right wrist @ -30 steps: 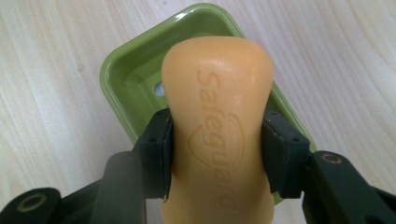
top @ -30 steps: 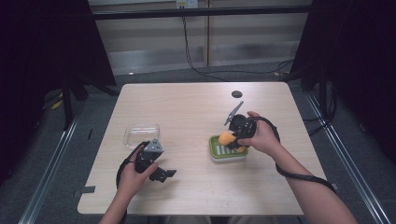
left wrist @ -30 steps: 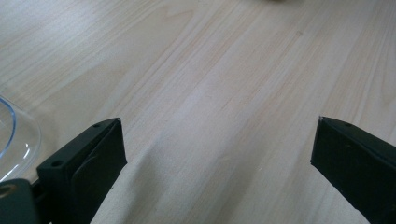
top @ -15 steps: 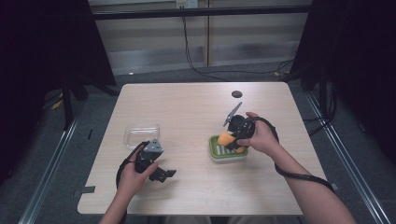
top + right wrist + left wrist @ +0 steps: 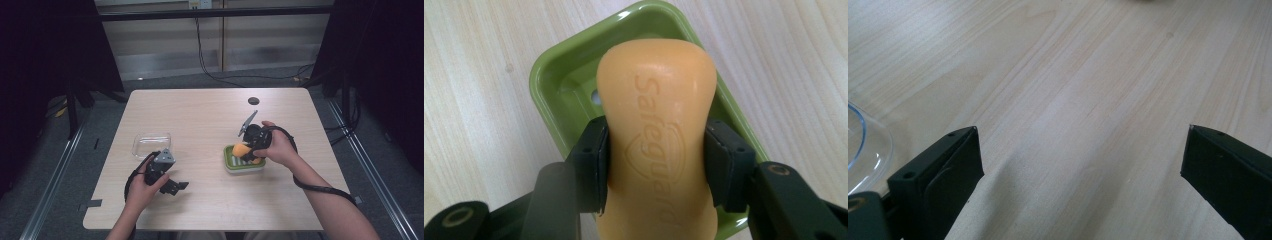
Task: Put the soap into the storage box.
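Between the right tool's (image 5: 654,167) jaws: orange soap (image 5: 656,135).

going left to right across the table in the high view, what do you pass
clear plastic container → left gripper → orange soap bar, held in the right gripper over the green soap dish → the person's right hand

At the centre of the right gripper view sits an orange soap bar (image 5: 656,130) with raised lettering, over a glossy green dish (image 5: 559,85). The fingers (image 5: 591,165) are black. The surface (image 5: 200,120) is pale wood grain. At lower left, the container (image 5: 150,144) is clear.
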The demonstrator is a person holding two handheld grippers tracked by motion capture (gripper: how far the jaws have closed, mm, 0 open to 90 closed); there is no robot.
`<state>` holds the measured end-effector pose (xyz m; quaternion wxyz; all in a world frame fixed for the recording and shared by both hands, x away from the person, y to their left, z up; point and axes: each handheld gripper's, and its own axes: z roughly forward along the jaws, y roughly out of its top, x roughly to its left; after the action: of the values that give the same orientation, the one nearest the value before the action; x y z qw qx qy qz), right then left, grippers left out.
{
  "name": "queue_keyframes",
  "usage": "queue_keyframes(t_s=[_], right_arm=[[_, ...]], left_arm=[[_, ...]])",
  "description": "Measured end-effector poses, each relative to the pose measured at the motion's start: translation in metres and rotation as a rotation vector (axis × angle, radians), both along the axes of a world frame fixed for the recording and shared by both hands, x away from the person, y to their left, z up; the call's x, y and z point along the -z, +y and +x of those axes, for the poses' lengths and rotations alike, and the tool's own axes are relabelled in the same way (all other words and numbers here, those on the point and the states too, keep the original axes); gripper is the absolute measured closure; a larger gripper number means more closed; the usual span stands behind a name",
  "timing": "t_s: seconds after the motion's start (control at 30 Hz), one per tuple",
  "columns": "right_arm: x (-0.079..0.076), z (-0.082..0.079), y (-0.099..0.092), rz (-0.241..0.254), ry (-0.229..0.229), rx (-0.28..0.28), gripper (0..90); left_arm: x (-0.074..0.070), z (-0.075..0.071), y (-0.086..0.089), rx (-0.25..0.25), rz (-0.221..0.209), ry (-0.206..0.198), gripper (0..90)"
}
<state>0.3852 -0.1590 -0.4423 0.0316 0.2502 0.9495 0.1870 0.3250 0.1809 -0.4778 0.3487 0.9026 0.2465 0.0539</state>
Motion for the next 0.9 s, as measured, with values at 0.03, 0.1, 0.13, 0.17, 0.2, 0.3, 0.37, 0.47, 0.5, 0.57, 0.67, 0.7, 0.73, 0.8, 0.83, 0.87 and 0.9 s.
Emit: queue_keyframes(t_s=[0.03, 0.1, 0.13, 0.17, 0.2, 0.3, 0.37, 0.47, 0.5, 0.57, 0.67, 0.7, 0.73, 0.8, 0.83, 0.87, 0.9], right_arm=[[0.0005, -0.0001, 0.0003, 0.001, 0.006, 0.006, 49.6], [0.0012, 0.0004, -0.0002, -0.011, 0.001, -0.006, 49.6], [0.0018, 0.0007, -0.0002, -0.004, -0.003, -0.003, 49.6], [0.0018, 0.0005, 0.0, -0.002, 0.002, 0.003, 49.6], [0.0018, 0.0009, -0.0002, -0.004, -0.001, 0.003, 49.6], [0.0019, 0.0013, 0.0003, -0.002, -0.004, 0.006, 49.6], [0.002, 0.0014, 0.0003, -0.002, -0.003, 0.005, 49.6], [0.0024, 0.0015, 0.0006, -0.012, -0.006, -0.002, 49.6], [0.0027, 0.0018, 0.0006, -0.012, -0.004, -0.007, 49.6], [0.0029, 0.001, 0.0011, -0.008, -0.002, 0.001, 49.6], [0.0029, 0.0011, 0.0014, -0.01, -0.005, -0.004, 49.6], [0.0027, 0.0011, 0.0016, -0.013, -0.003, -0.005, 49.6], [0.0028, 0.0005, 0.0019, -0.012, 0.0, 0.0, 49.6], [0.0033, 0.0008, 0.0023, -0.015, -0.003, -0.005, 49.6], [0.0033, 0.0008, 0.0023, -0.015, -0.003, -0.005, 49.6], [0.0034, 0.0006, 0.0025, -0.015, -0.002, -0.004, 49.6], [0.0035, 0.0009, 0.0023, -0.015, -0.004, -0.011, 49.6]], left_arm=[[0.0, 0.0003, 0.0002, 0.006, 0.004, 0.001, 2.9], [0.0002, 0.0005, 0.0003, 0.006, 0.008, -0.001, 2.9], [0.0002, 0.0007, 0.0004, 0.007, 0.01, -0.001, 2.9], [0.0005, 0.0003, -0.0001, 0.001, 0.002, 0.002, 2.9], [-0.0001, 0.0005, 0.0001, 0.005, 0.008, -0.001, 2.9], [0.0, 0.0008, -0.0002, 0.006, 0.003, -0.003, 2.9], [-0.0001, 0.0006, 0.0, 0.007, 0.007, 0.0, 2.9], [0.0005, 0.0009, 0.0004, 0.011, 0.006, 0.0, 2.9], [0.0006, 0.0012, 0.0005, 0.012, 0.005, -0.004, 2.9], [0.0009, 0.0013, 0.0004, 0.012, 0.0, -0.007, 2.9], [0.0005, 0.0011, 0.0007, 0.009, 0.001, -0.005, 2.9], [0.0004, 0.0011, 0.0007, 0.009, 0.002, -0.006, 2.9], [0.0003, 0.001, 0.0007, 0.007, 0.003, -0.008, 2.9], [0.0002, 0.0006, 0.0006, 0.001, 0.001, -0.005, 2.9], [0.0002, 0.0005, 0.0005, 0.001, 0.001, -0.005, 2.9], [-0.0001, 0.0007, 0.0006, 0.003, 0.005, -0.006, 2.9], [-0.0002, 0.0007, 0.0005, 0.004, 0.007, -0.007, 2.9]])
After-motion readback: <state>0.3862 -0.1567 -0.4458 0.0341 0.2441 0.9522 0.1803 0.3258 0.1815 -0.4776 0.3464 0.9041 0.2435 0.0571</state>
